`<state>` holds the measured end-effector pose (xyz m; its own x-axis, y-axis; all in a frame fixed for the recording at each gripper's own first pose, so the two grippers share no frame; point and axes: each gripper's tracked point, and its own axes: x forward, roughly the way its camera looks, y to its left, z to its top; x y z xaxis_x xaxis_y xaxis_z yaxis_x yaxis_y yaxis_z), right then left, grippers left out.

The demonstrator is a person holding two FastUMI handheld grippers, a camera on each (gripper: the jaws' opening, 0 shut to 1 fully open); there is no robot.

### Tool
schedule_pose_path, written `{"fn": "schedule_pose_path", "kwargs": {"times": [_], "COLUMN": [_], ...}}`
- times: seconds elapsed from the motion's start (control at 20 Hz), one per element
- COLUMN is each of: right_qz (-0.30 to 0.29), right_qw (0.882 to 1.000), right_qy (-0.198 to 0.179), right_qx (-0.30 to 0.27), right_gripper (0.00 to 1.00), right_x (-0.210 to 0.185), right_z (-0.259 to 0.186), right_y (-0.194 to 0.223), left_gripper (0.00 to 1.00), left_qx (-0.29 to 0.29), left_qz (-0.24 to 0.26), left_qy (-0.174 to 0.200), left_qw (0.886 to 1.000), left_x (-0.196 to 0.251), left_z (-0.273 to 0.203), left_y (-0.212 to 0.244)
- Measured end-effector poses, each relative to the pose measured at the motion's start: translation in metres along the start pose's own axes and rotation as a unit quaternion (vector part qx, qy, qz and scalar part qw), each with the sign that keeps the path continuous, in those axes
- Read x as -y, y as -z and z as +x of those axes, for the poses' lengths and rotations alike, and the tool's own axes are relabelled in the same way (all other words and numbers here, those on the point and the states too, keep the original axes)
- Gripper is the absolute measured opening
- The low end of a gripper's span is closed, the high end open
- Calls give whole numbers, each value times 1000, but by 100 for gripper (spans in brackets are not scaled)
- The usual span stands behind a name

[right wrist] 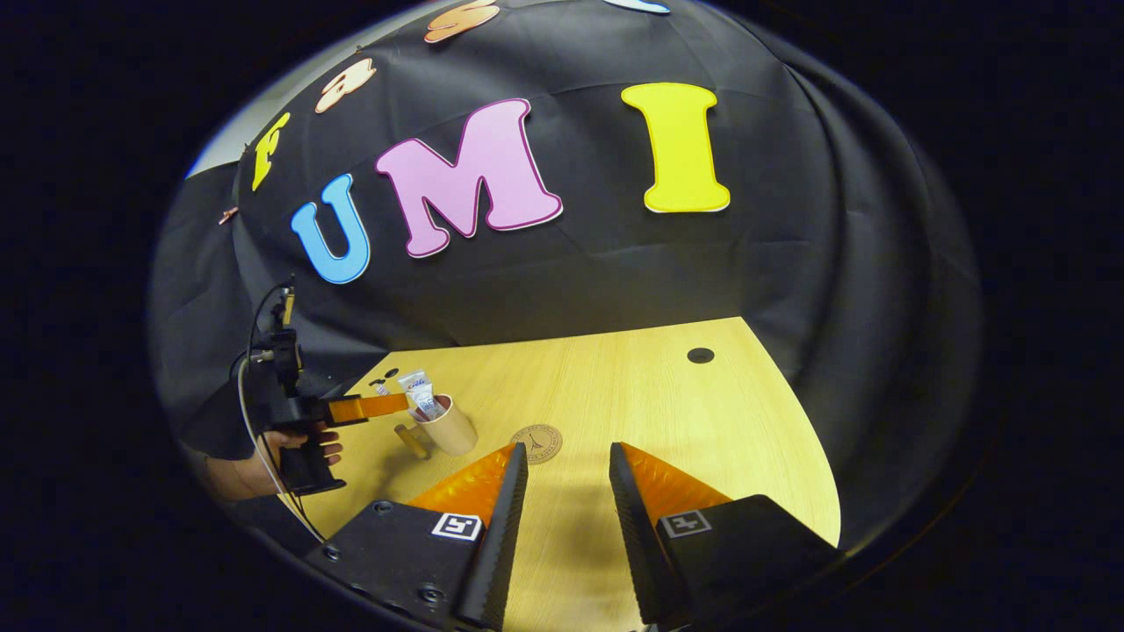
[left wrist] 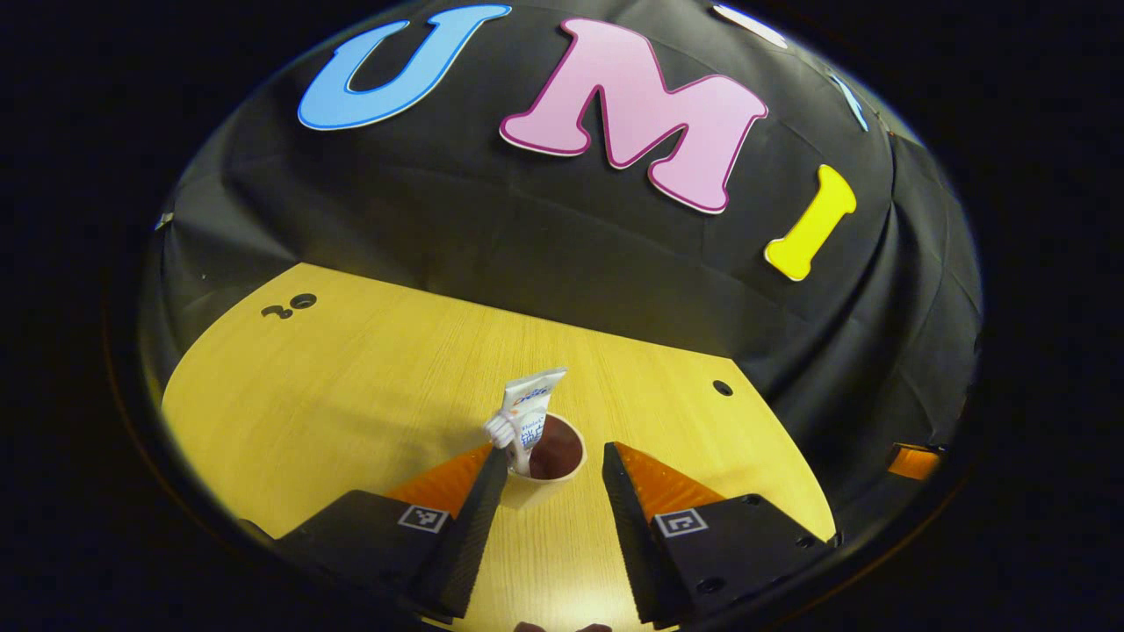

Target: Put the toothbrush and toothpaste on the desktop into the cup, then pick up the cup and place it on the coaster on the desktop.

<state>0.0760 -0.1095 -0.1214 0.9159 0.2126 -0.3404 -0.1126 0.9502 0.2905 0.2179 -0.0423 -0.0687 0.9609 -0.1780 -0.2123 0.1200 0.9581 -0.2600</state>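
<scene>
Standing upright in the cup (left wrist: 546, 470): toothpaste (left wrist: 532, 412) and toothbrush (left wrist: 502, 432). Left gripper (left wrist: 553, 478) jaws wide, flanking the cup; right gripper (right wrist: 566, 478) jaws wide, near the coaster (right wrist: 536, 441) on the counter (right wrist: 632, 395).

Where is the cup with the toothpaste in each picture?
Left gripper view: the cup sits low in the middle, between that gripper's own fingers.
Right gripper view: the cup sits at lower left, beside the left gripper.
Shared landmark: the toothpaste standing in the cup.
</scene>
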Motion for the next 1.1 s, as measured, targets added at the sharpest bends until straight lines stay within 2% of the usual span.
{"fn": "schedule_pose_path", "kwargs": {"times": [0.2,0.3,0.5,0.85,1.1], "right_qz": [-1,3,11,20,35], "right_qw": [1000,1000,1000,1000,999], "right_qy": [-3,-3,-1,9,20], "right_qx": [-2,-3,-6,-14,-25], "right_gripper": [58,58,58,58,58], "right_x": [2,3,10,34,53], "right_z": [-2,1,0,-1,1], "right_y": [3,5,10,19,31], "left_gripper": [71,71,71,71,71], "left_qx": [-26,-57,-129,-222,-252], "left_qz": [66,107,145,167,188], "left_qy": [13,26,53,20,14], "left_qw": [997,992,980,960,949], "left_x": [-13,-15,-20,-57,-65], "left_z": [-25,-30,-22,19,45], "left_y": [-7,1,31,76,87]}}
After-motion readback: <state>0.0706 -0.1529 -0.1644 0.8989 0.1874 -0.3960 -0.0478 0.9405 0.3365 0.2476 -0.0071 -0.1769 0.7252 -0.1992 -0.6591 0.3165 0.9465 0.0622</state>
